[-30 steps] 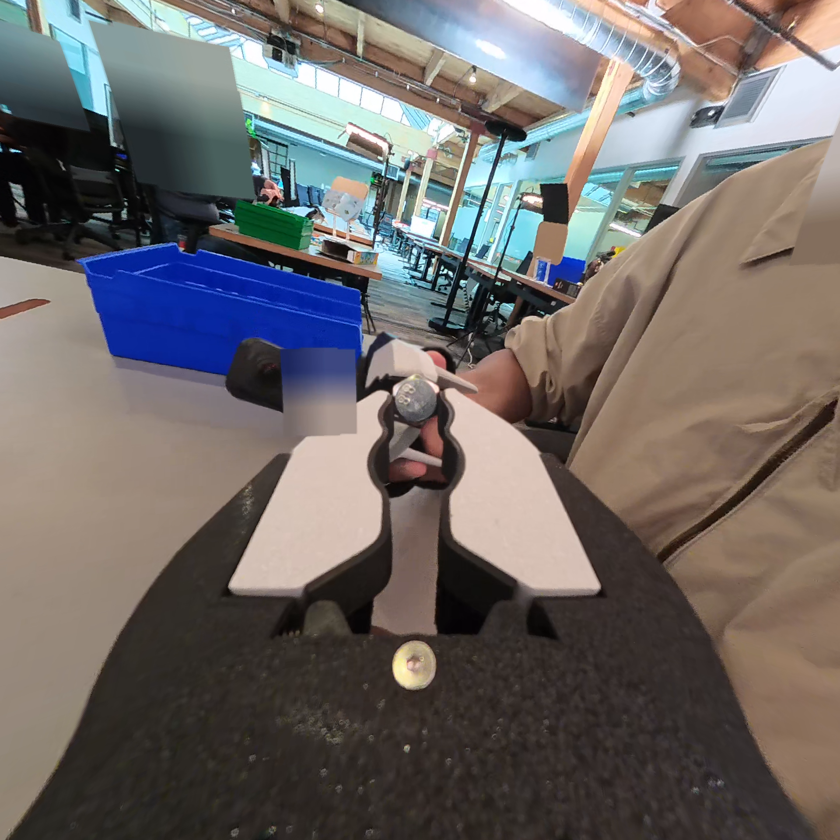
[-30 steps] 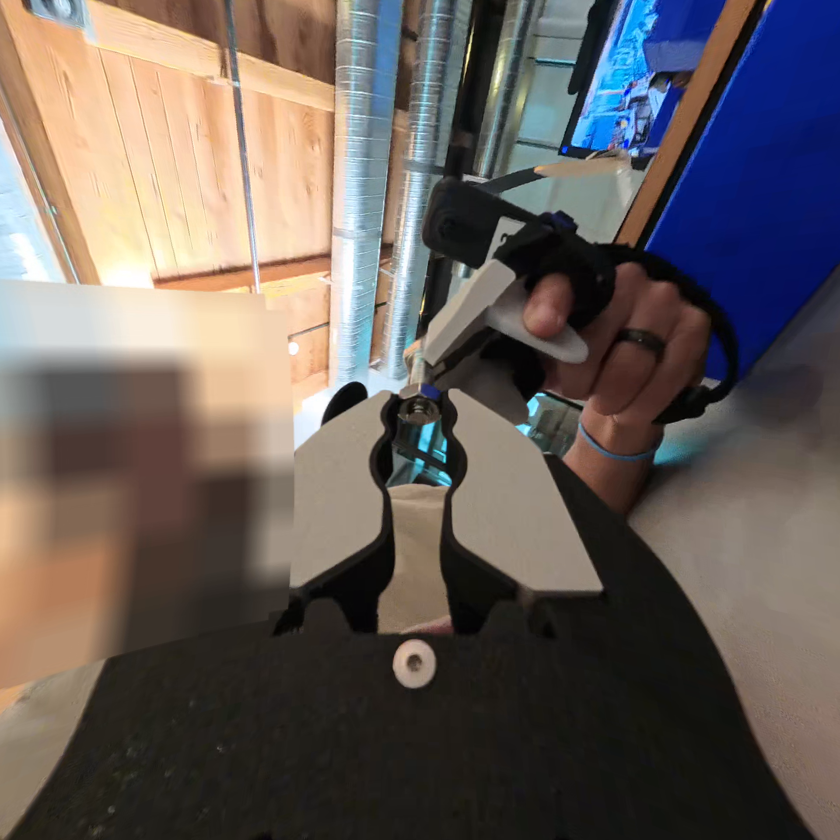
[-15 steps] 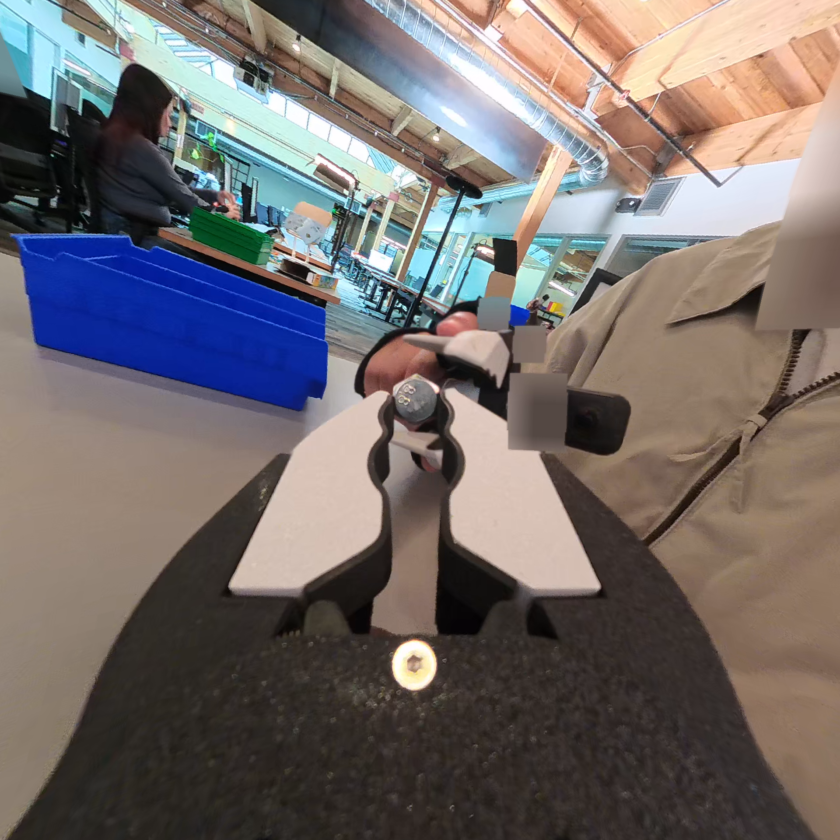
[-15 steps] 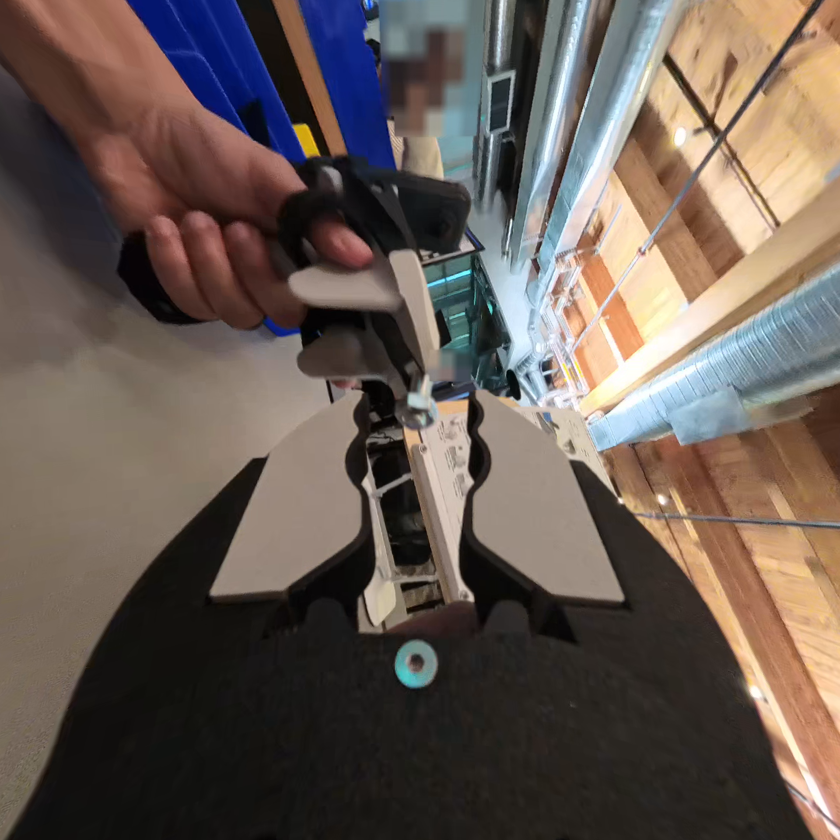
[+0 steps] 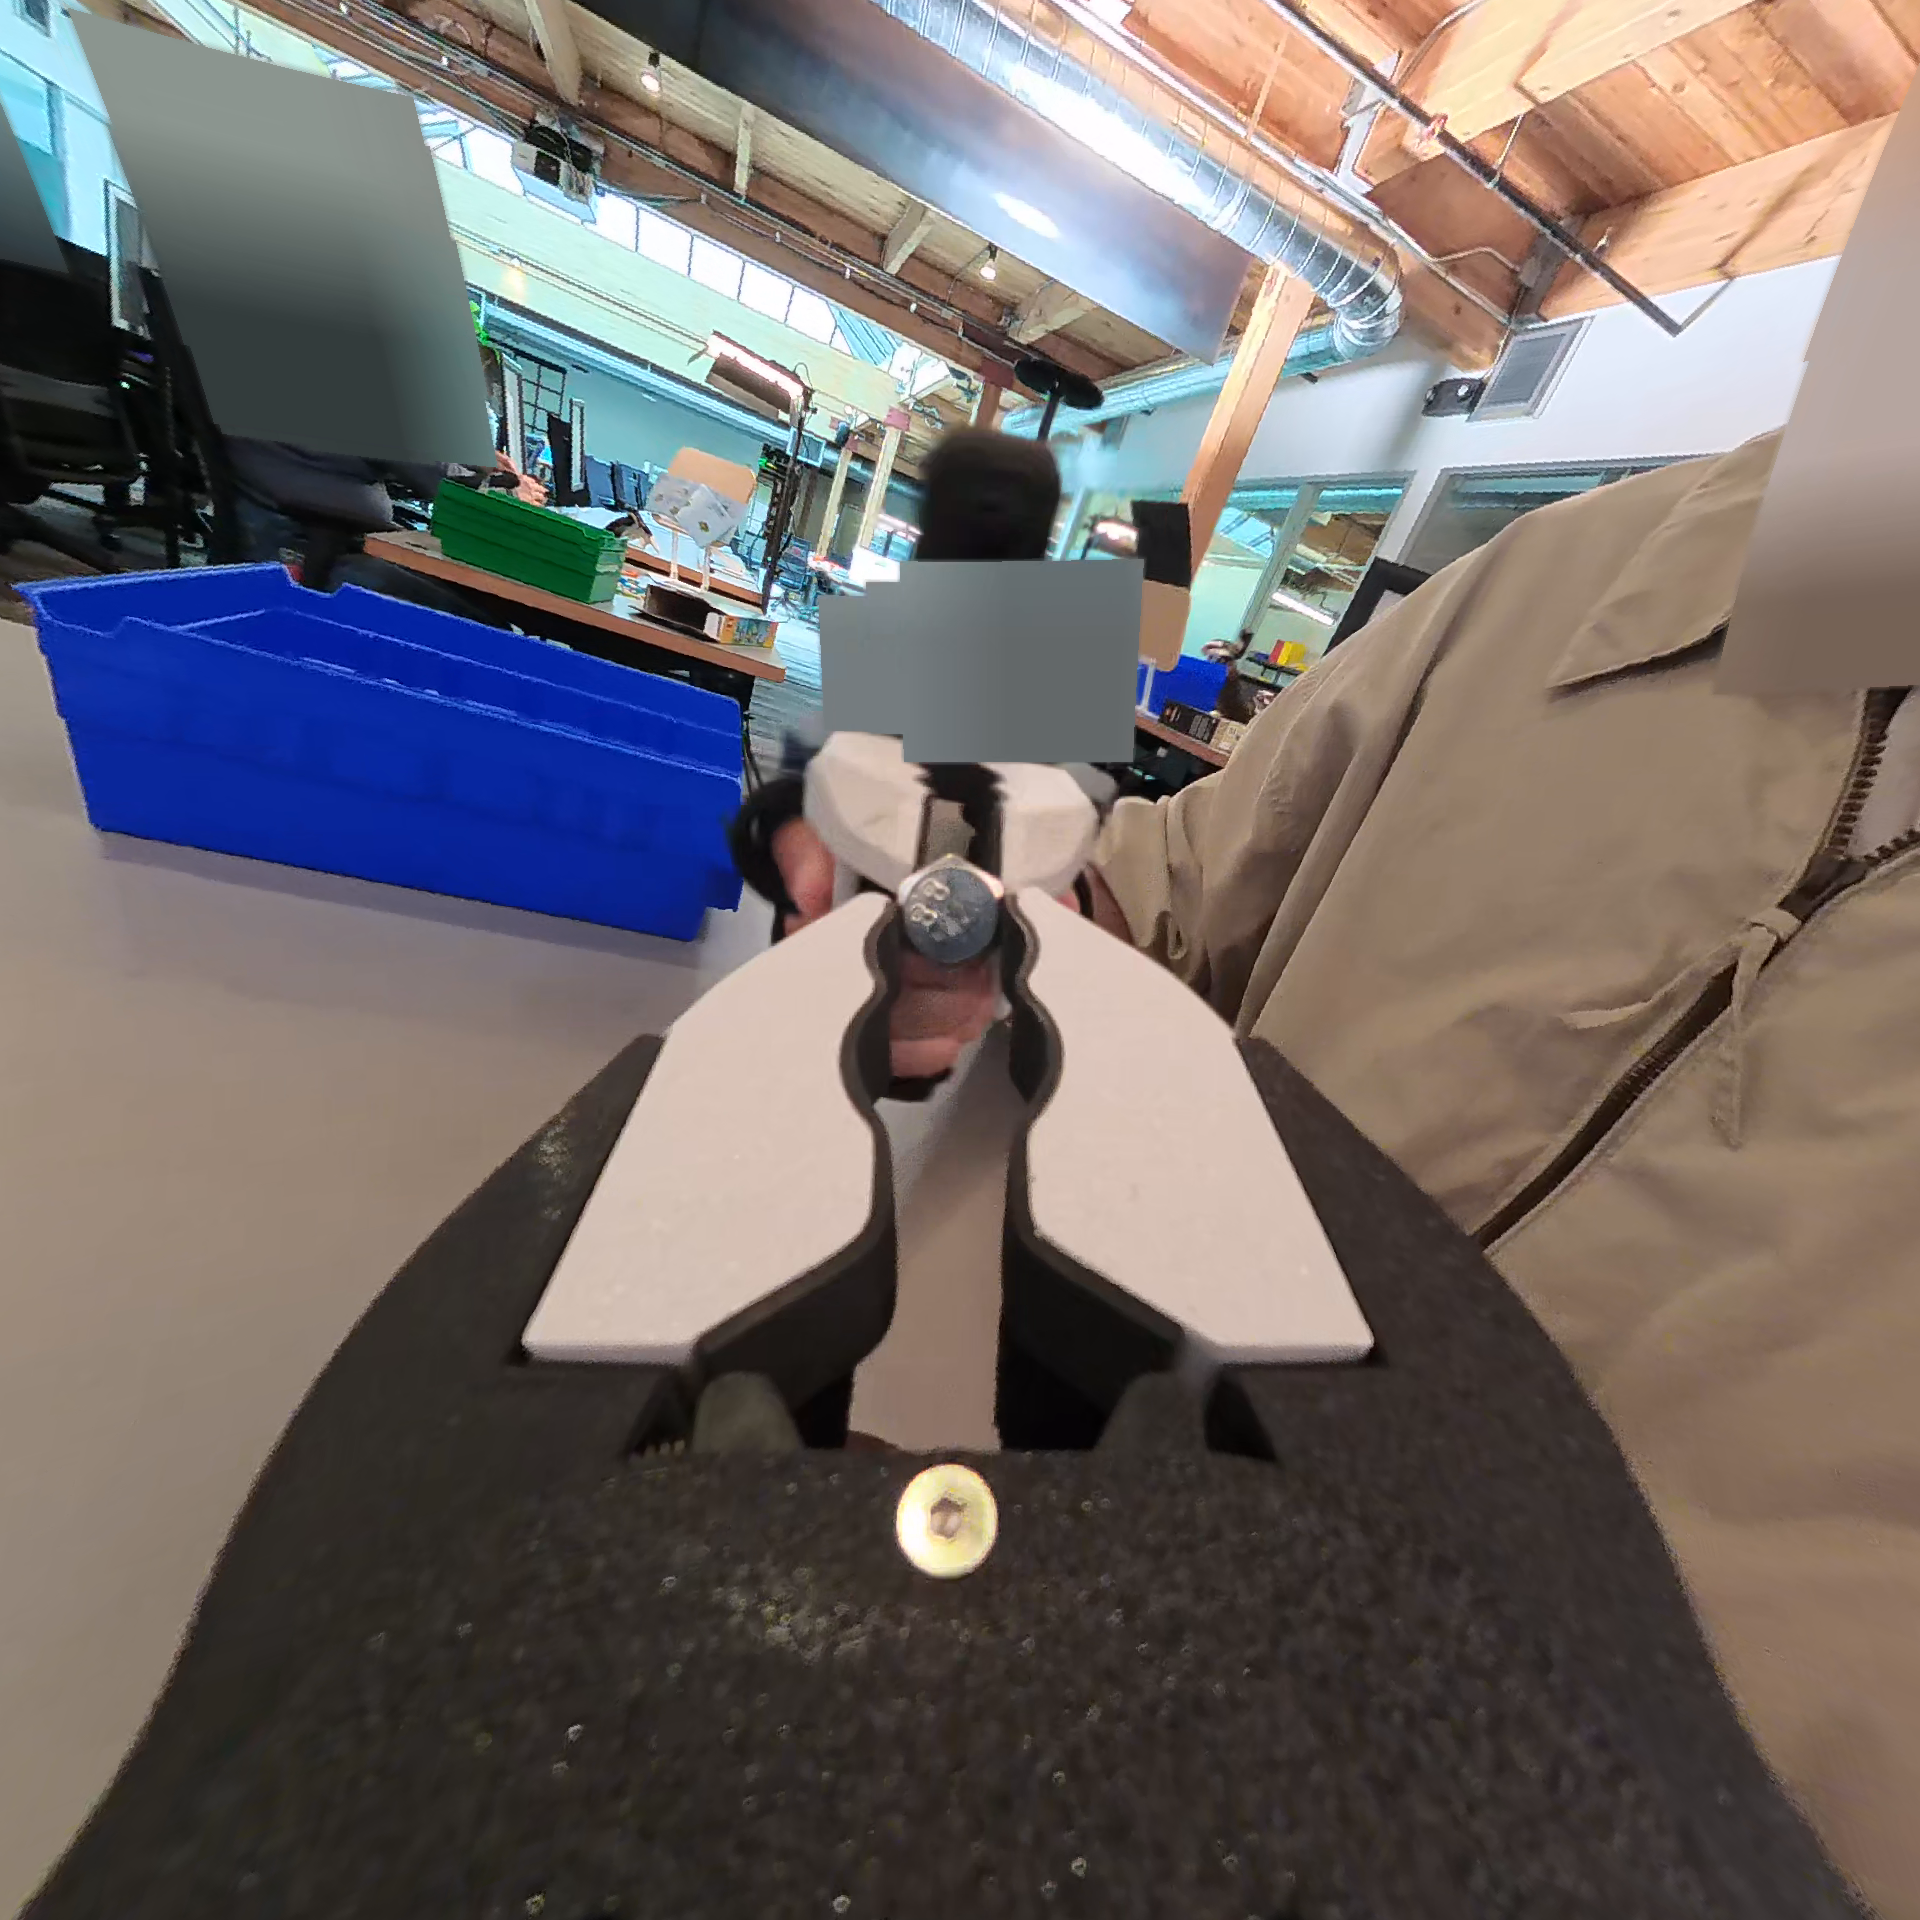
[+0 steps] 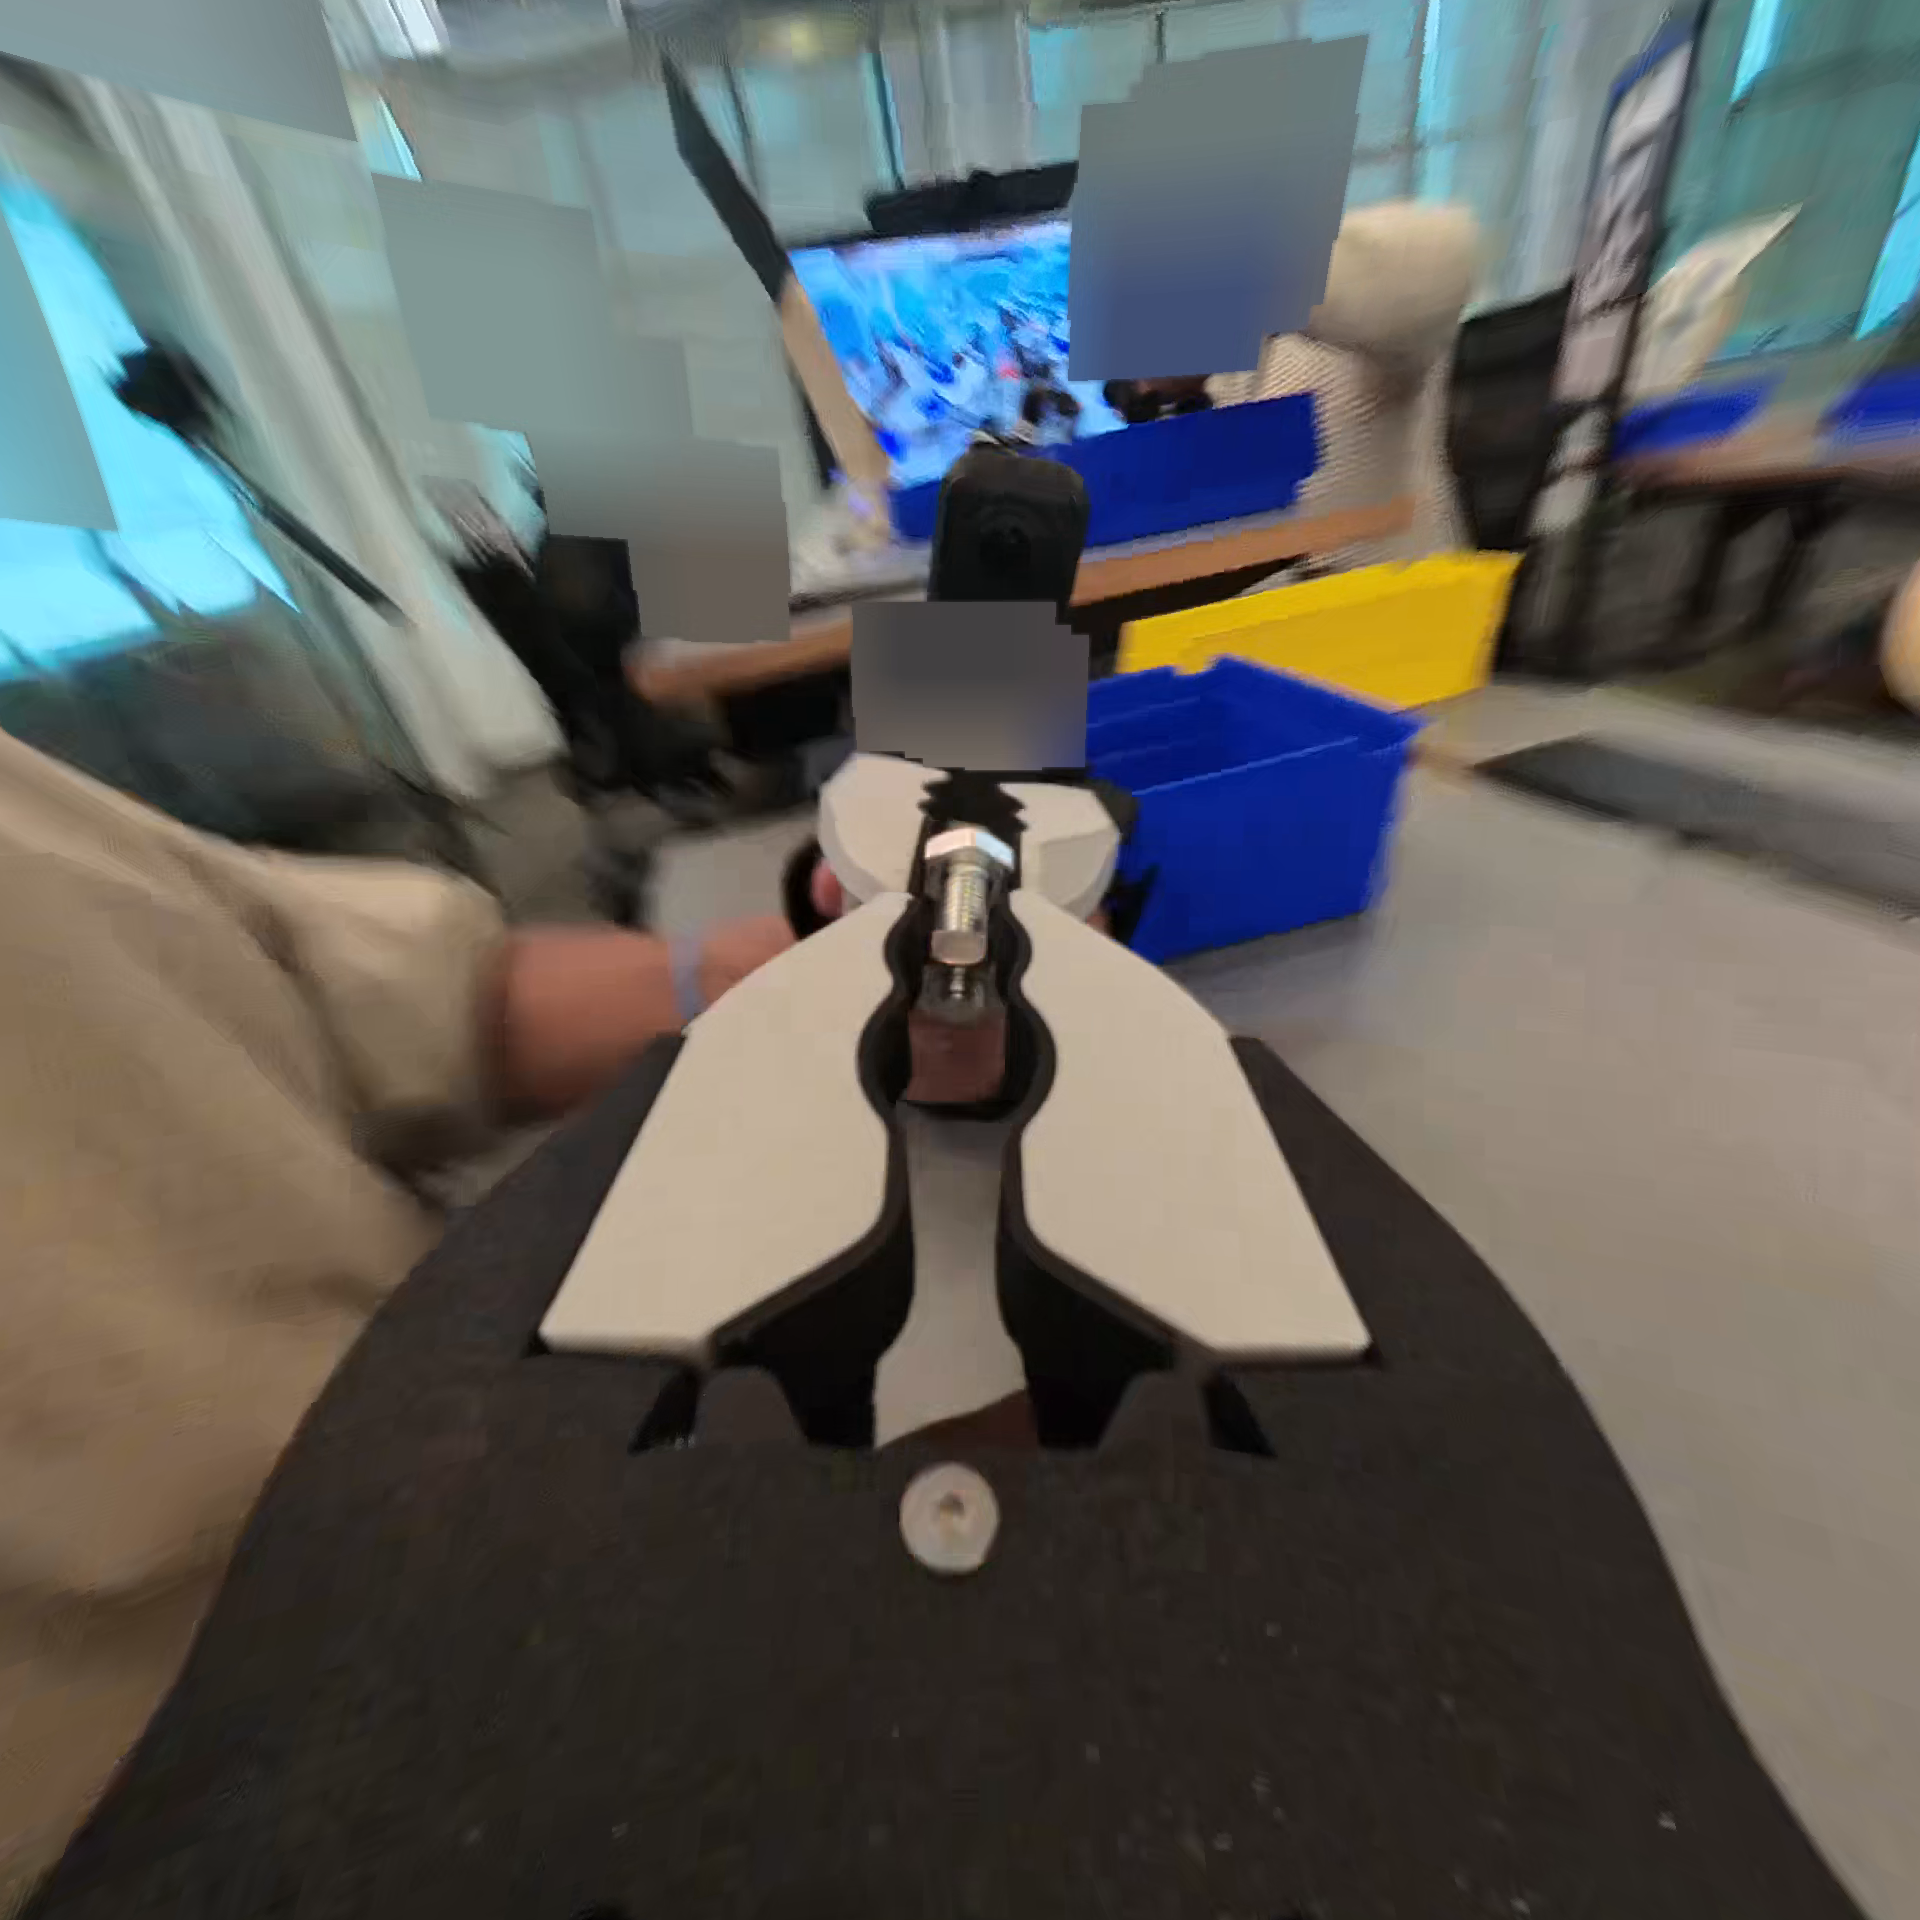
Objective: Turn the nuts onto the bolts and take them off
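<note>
Left wrist view shows the left tongs (image 5: 948,928) clamped on the silver steel hex-head bolt (image 5: 948,914), held in the air above the grey counter (image 5: 312,1039). Opposite, the right tongs (image 6: 961,961) grip the small silver hex nut (image 6: 961,1000) at the shank's tip, so I judge the threading barely begun or the removal nearly finished.

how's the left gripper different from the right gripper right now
The left gripper clamps the bolt by its hex head; the right gripper seems shut on the nut at the threaded end. The left gripper's view is crisp, the right gripper's is motion-smeared, so the right one is probably turning. Both have white fingers, black bodies and narrow jaws, and meet tip to tip.
</note>
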`<act>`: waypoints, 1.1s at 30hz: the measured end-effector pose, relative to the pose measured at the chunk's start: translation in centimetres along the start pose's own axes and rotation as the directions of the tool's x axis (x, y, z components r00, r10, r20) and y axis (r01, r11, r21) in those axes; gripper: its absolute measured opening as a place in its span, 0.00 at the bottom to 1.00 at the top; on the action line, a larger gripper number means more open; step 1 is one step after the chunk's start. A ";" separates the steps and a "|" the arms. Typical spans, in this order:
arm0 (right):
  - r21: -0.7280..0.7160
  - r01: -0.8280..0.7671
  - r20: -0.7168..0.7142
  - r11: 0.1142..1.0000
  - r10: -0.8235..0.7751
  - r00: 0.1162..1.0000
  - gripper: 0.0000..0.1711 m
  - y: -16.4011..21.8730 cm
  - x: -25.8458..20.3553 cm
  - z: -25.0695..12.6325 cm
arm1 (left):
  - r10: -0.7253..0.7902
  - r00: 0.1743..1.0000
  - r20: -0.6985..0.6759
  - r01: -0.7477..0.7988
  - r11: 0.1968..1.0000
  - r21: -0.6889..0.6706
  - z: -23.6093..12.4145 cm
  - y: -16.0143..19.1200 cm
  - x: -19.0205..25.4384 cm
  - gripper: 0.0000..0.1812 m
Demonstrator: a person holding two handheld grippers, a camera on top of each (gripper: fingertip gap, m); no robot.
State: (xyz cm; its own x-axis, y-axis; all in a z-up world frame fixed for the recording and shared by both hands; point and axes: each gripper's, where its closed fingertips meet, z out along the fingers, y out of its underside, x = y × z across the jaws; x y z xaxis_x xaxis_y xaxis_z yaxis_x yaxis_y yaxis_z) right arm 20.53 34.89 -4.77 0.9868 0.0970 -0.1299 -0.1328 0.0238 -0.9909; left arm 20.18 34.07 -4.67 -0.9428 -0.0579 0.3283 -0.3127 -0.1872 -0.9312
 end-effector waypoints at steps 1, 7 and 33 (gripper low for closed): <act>0.030 -0.181 0.073 0.983 0.179 0.981 0.07 -0.1 0.1 0.0 | 0.007 1.000 0.007 -0.007 1.000 -0.002 0.0 0.0 0.0 0.10; 0.004 -0.904 0.431 0.427 0.815 0.387 0.00 0.8 1.8 -0.5 | 0.043 0.998 0.039 -0.041 0.998 -0.057 0.3 0.9 -0.3 0.09; -0.442 0.850 -0.253 0.286 -0.949 0.188 0.21 1.7 0.4 -0.6 | -0.078 0.997 -0.022 0.079 0.996 0.041 -0.1 0.0 -0.7 0.10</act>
State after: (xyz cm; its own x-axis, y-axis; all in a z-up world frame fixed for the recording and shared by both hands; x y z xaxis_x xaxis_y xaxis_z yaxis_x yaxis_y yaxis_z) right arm 20.80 34.42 -6.52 0.3349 -0.2563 0.9067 0.8419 -0.3507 -0.4101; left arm 20.79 34.22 -4.92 -0.9179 -0.0212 0.3963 -0.3811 -0.2312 -0.8952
